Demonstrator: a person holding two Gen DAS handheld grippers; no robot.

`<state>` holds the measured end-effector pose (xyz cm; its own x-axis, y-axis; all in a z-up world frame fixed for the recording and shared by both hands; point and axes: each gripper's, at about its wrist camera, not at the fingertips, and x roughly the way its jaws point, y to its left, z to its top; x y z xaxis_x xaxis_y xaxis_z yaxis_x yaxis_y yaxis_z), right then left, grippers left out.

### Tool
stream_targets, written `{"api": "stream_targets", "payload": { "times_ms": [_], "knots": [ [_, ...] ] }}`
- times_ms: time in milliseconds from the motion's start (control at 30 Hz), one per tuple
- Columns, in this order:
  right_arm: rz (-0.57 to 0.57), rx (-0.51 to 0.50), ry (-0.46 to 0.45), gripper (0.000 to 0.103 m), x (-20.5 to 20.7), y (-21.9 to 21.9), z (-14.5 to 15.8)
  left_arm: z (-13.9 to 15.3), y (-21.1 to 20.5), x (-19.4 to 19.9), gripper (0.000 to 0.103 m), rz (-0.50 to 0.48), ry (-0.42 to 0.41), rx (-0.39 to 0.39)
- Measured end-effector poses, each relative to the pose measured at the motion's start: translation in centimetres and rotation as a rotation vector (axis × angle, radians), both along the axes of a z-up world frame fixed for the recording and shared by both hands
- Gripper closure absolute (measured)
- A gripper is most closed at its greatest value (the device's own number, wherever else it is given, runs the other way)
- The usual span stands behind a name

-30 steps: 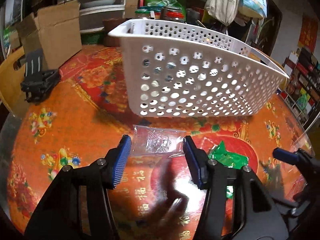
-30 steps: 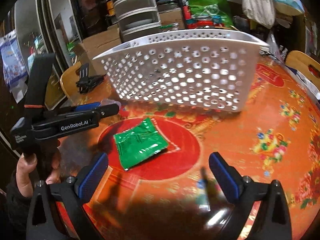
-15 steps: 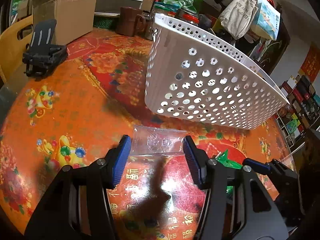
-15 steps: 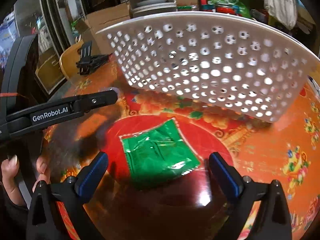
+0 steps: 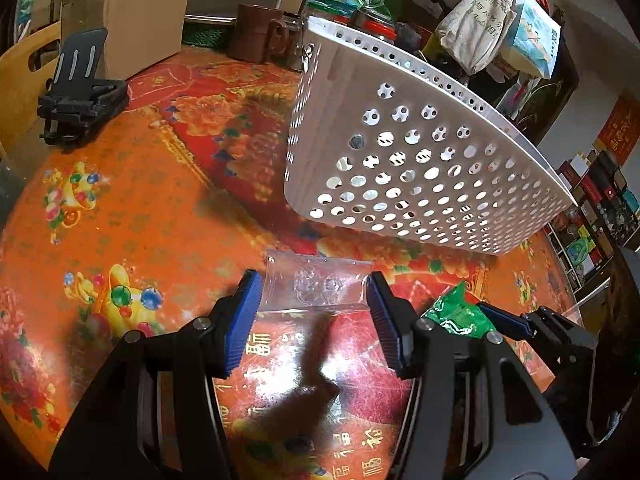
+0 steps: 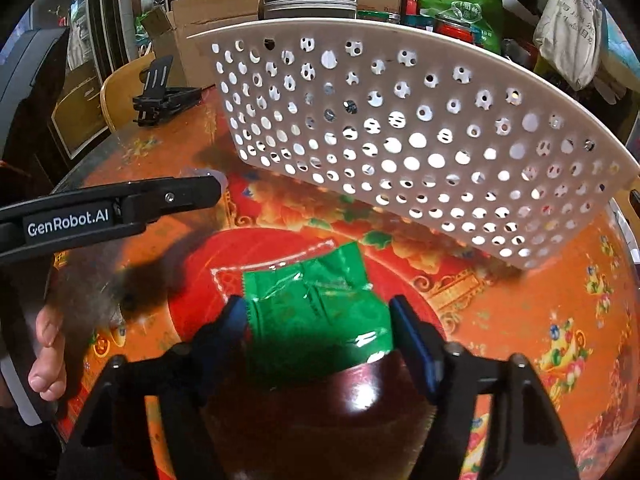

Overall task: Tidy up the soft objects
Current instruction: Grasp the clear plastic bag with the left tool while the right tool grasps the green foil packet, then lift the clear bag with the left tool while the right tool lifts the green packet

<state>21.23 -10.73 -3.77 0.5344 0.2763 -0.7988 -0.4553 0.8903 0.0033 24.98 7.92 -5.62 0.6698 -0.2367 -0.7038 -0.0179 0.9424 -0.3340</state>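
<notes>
A clear plastic packet point(image 5: 316, 286) lies on the orange patterned table between the open jaws of my left gripper point(image 5: 314, 312), which sits low over it. A green foil packet point(image 6: 316, 312) lies on the red circle of the table; my right gripper point(image 6: 318, 332) has narrowed around it, its blue pads at the packet's two sides and the packet crumpling. The green packet also shows in the left wrist view point(image 5: 456, 314). A white perforated basket point(image 5: 420, 160) stands just behind both packets, also seen in the right wrist view point(image 6: 400, 140).
A black phone stand point(image 5: 78, 92) sits at the table's far left. A cardboard box point(image 5: 132, 12), a brown mug point(image 5: 256, 32), jars and bags crowd the back edge. The left gripper's arm point(image 6: 108, 212) crosses the right wrist view.
My right gripper has dropped onto the green packet and its jaws have narrowed around it. My left gripper has moved closer over the clear packet, jaws still wide.
</notes>
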Motion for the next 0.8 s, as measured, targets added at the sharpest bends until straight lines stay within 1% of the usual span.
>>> {"api": "stream_targets", "payload": {
  "times_ms": [200, 267, 300, 333, 367, 400, 467, 633, 800],
  "knots": [
    [0.013, 0.034, 0.0, 0.051, -0.8, -1.0, 0.2, 0.0, 0.0, 0.0, 0.051, -0.001, -0.003, 0.0],
    [0.018, 0.063, -0.005, 0.064, -1.1, -1.5, 0.5, -0.1, 0.0, 0.1, 0.051, -0.001, -0.001, 0.001],
    [0.024, 0.072, 0.004, 0.066, -1.1, -1.7, 0.5, -0.1, 0.0, 0.1, 0.051, -0.003, 0.001, 0.002],
    [0.03, 0.081, 0.007, 0.071, -1.2, -1.8, 0.5, -0.1, -0.1, 0.1, 0.051, -0.003, 0.002, 0.003],
    [0.043, 0.093, 0.014, 0.088, -1.3, -1.8, 0.5, -0.1, -0.1, 0.1, 0.051, -0.004, 0.002, 0.005],
    [0.053, 0.113, 0.016, 0.098, -1.5, -1.7, 0.6, -0.1, -0.1, 0.1, 0.051, -0.005, 0.003, 0.007],
    [0.056, 0.098, -0.003, 0.098, -1.9, -1.6, 0.7, -0.1, 0.0, 0.2, 0.051, -0.006, 0.004, 0.008],
    [0.045, 0.132, -0.002, 0.098, -2.3, -2.4, 0.6, -0.2, 0.0, 0.3, 0.051, -0.004, 0.007, 0.008],
    [0.028, 0.165, -0.015, 0.098, -3.3, -4.0, 0.9, 0.2, -0.3, -0.1, 0.051, -0.015, -0.018, 0.019]
  ]
}}
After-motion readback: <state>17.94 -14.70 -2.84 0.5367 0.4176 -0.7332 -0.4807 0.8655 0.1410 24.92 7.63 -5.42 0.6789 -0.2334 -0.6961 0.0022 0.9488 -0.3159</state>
